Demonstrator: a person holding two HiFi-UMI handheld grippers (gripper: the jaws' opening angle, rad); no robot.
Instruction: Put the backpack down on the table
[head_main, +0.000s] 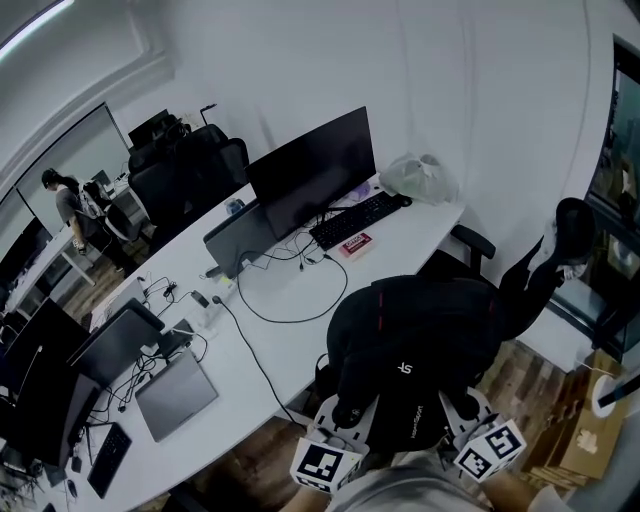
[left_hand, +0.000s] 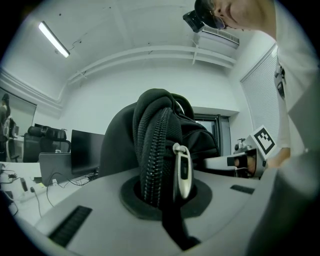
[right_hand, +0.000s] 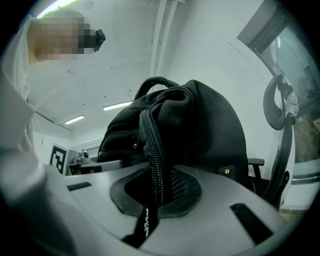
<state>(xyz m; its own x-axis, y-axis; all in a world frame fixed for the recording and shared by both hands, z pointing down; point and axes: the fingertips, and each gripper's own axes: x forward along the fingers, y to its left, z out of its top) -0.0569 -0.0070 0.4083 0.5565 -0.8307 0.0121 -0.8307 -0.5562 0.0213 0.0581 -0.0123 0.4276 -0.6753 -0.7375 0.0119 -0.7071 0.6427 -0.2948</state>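
Note:
A black backpack hangs in the air in front of me, just off the near edge of the white table. My left gripper is shut on the backpack's zippered edge, next to a silver zipper pull. My right gripper is shut on another zippered fold of the backpack, on its other side. In the left gripper view the jaws pinch the fabric. The right gripper does the same in its own view. The bag's underside is hidden.
On the table stand a dark monitor, a keyboard, a red box, cables, a grey laptop and a plastic bag. A black office chair stands at the right. A person stands far off at the left.

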